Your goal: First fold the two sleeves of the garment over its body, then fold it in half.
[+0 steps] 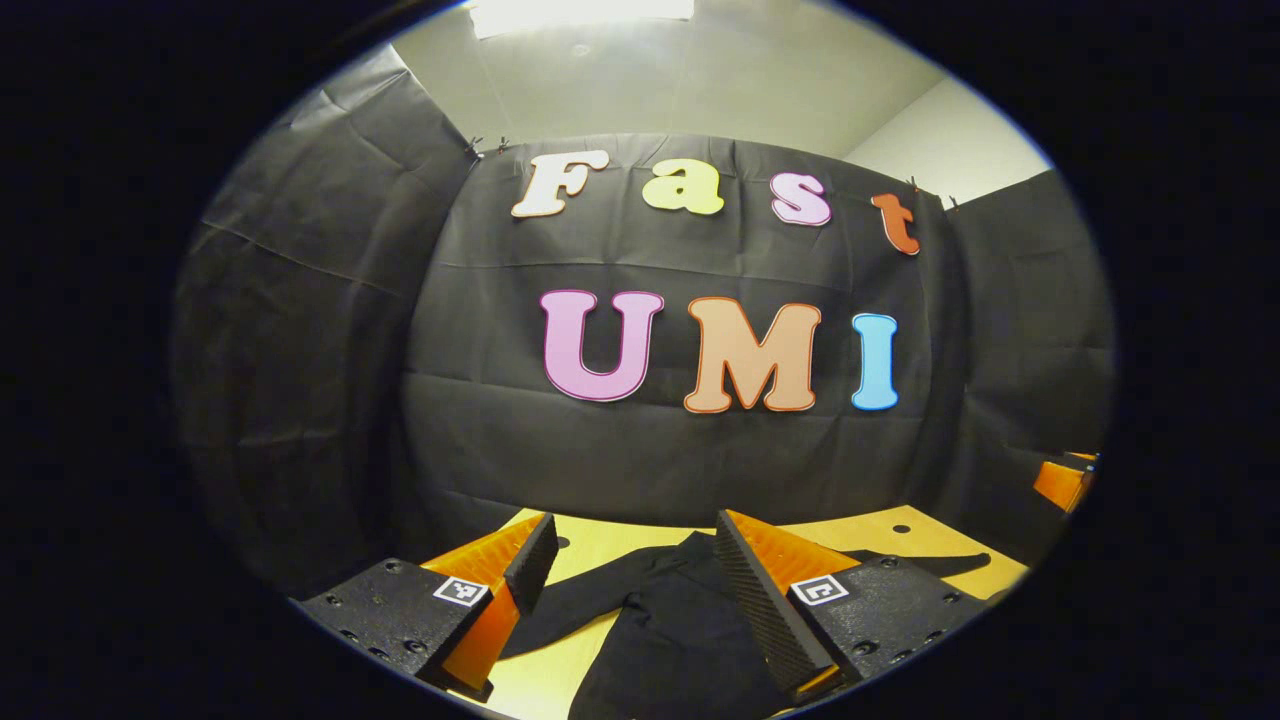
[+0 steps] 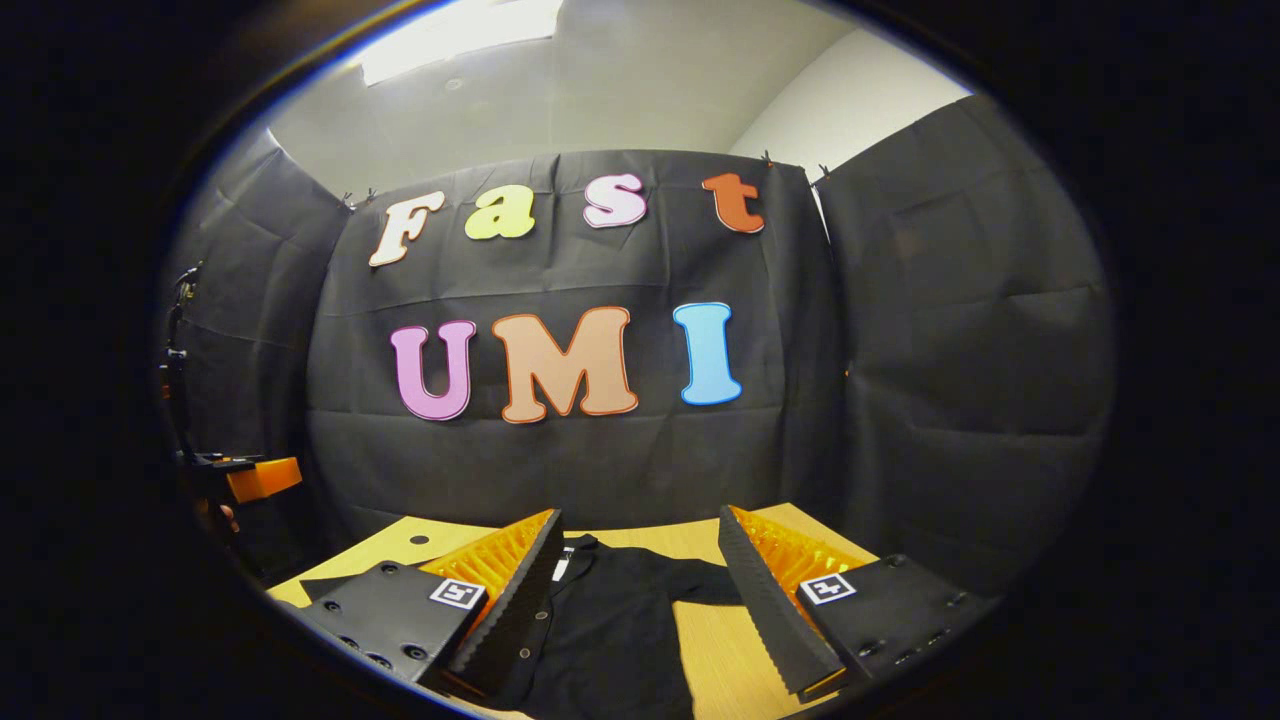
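Dark garment (image 1: 665, 625) spread flat on wooden table (image 1: 905, 540), sleeves out to both sides, none folded yet. Left gripper (image 1: 632, 580) wide open, holding nothing, raised above shirt body. Right gripper (image 2: 640, 590) likewise wide open and empty, above collar area. Risks: pinching both cloth layers at a sleeve, dragging whole body along; black fabric hiding sleeve edges, causing a missed grasp; uneven sleeve folds giving a crooked halving.

No words or numbers can be read. The left gripper (image 1: 635, 518) and the right gripper (image 2: 640, 512), both held over the garment (image 2: 620, 630), carry square patterned markers (image 1: 460, 590). The white collar tag (image 2: 562, 567) on the garment is too small to read.
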The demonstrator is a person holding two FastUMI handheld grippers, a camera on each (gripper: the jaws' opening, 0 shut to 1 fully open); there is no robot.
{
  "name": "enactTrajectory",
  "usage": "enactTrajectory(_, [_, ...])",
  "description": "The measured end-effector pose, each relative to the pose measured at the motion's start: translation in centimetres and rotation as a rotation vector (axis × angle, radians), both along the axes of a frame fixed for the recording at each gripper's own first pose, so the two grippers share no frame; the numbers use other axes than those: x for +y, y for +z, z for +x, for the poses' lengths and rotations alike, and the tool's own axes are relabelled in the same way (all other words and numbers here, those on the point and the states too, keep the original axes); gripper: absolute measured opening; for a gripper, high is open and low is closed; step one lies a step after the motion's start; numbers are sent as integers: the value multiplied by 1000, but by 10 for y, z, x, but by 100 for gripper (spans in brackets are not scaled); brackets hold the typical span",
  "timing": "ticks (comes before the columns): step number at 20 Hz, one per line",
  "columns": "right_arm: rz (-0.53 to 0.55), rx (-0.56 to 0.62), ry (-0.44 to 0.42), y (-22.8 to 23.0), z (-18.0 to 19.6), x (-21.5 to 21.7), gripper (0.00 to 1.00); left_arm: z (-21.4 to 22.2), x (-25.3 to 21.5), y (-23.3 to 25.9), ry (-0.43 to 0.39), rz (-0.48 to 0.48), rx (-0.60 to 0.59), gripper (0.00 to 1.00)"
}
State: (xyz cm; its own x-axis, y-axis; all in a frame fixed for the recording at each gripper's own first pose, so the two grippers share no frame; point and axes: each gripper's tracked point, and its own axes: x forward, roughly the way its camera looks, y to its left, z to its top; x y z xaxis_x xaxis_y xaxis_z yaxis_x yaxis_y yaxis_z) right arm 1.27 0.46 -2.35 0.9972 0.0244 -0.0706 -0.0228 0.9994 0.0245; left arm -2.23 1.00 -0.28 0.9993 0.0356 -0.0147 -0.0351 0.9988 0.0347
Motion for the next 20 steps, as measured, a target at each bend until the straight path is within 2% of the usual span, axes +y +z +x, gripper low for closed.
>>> enactTrajectory(11, [8,11,2,-2,-1,-4,98,-14,20,-18,79,-66,42,94])
enactTrajectory(20, [31,39,6,-10,-11,-4,98,-30,37,-25,130,-76,64,93])
